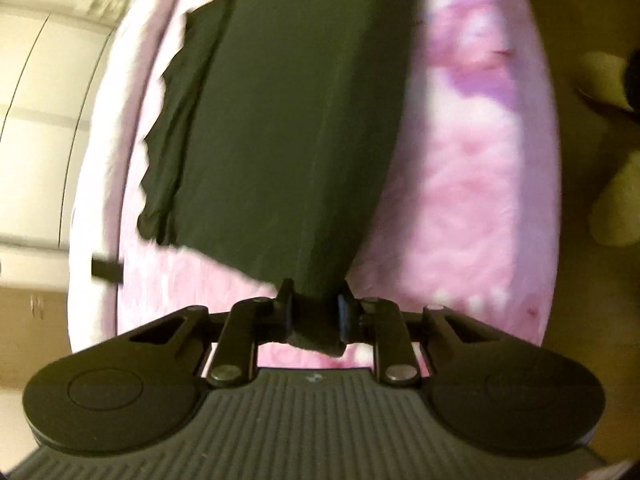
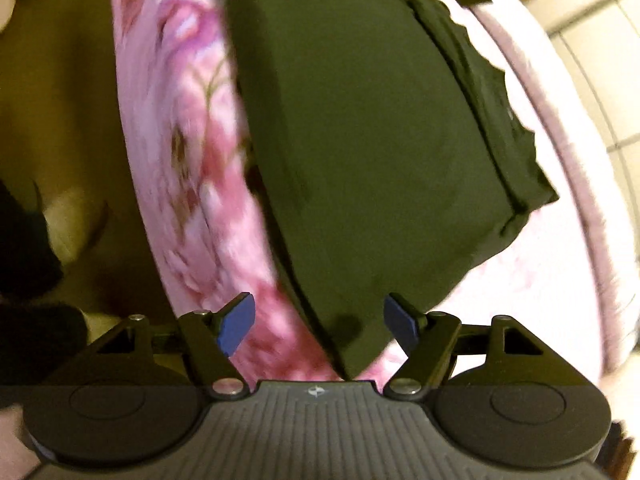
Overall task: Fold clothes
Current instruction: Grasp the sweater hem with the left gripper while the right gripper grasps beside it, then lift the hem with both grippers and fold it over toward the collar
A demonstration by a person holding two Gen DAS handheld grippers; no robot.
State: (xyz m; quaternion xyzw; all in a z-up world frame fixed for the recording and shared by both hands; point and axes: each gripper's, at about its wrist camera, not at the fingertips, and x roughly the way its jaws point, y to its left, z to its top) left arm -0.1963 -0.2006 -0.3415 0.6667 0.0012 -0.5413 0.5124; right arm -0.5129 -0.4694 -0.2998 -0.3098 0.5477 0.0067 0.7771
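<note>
One garment (image 1: 288,128) corner between left jaws

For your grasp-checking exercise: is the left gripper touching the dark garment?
Touching: the left wrist view shows the left gripper pinching a corner of the dark garment.

Dark green garment (image 1: 288,120); pink floral bedspread (image 2: 192,160).

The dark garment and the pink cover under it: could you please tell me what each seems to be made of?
Garment: seems a thin, soft knit, perhaps cotton jersey; matte dark green-black, it drapes limply, with a rippled edge and bunches where the left gripper pinches it.
Cover: seems a plush fleece or similar; fuzzy pink floral surface, no sheen, though blur leaves the weave unclear.
</note>
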